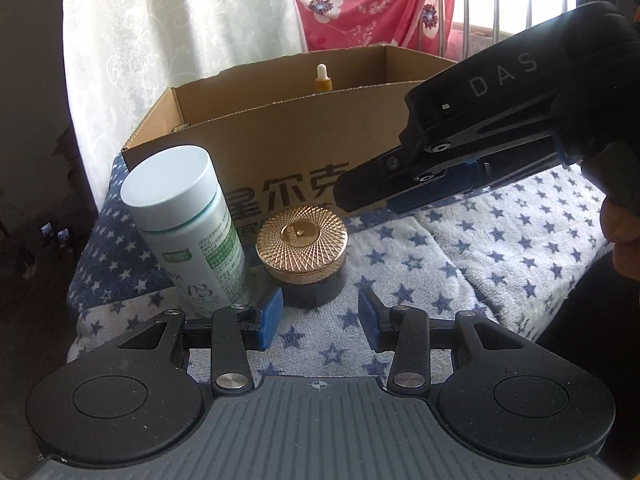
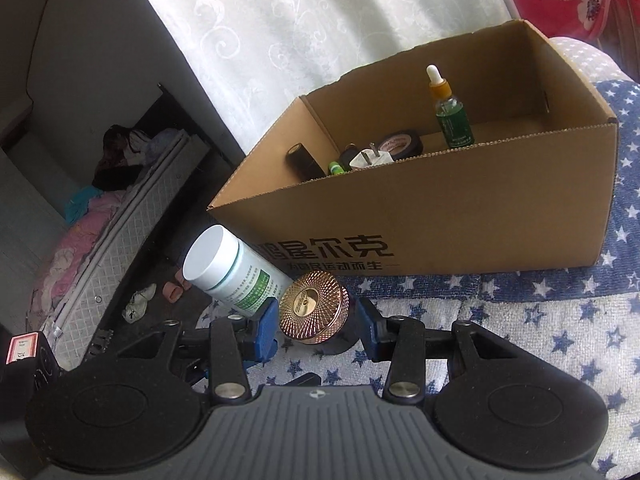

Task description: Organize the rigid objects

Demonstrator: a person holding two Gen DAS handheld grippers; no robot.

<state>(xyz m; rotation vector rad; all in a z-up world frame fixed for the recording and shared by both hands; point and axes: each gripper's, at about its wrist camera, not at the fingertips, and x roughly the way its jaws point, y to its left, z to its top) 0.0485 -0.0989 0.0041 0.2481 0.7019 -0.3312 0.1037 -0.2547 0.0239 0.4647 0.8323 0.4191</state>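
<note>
A jar with a gold patterned lid (image 1: pixel 302 242) stands on the star-print cloth in front of the cardboard box (image 1: pixel 280 140). A white pill bottle (image 1: pixel 188 224) stands just left of the jar. My left gripper (image 1: pixel 320 316) is open and empty, low and just short of the jar. My right gripper (image 1: pixel 372 192) hangs above and right of the jar, in front of the box wall. In the right wrist view the right gripper (image 2: pixel 318 330) is open, its pads (image 2: pixel 266 328) on either side of the gold-lidded jar (image 2: pixel 314 310), beside the pill bottle (image 2: pixel 236 270).
The cardboard box (image 2: pixel 440 216) holds a green dropper bottle (image 2: pixel 450 114), a tape roll (image 2: pixel 400 144), a white plug (image 2: pixel 370 160) and other small items. White and red floral curtains (image 1: pixel 360 0) hang behind. The cloth's left edge drops to the floor (image 2: pixel 140 280).
</note>
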